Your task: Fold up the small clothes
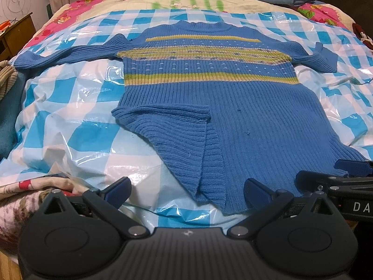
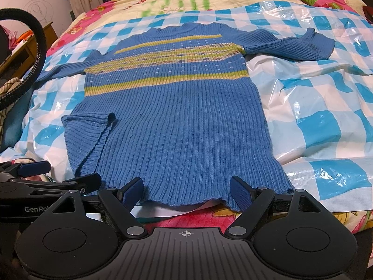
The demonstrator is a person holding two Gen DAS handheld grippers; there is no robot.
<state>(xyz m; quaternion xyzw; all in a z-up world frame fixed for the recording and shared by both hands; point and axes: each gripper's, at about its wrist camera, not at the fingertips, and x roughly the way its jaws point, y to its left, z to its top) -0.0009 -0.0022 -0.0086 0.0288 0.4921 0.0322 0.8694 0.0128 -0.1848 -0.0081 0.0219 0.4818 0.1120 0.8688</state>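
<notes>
Right wrist view, one blue sweater (image 2: 177, 116) on checked plastic sheet (image 2: 314, 107), two grippers, left gripper (image 1: 187, 190) and right gripper (image 2: 186, 191), jaws apart.

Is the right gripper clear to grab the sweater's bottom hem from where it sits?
Probably yes: the right gripper is open, with the hem of the sweater lying flat between its fingers and nothing covering it.
</notes>
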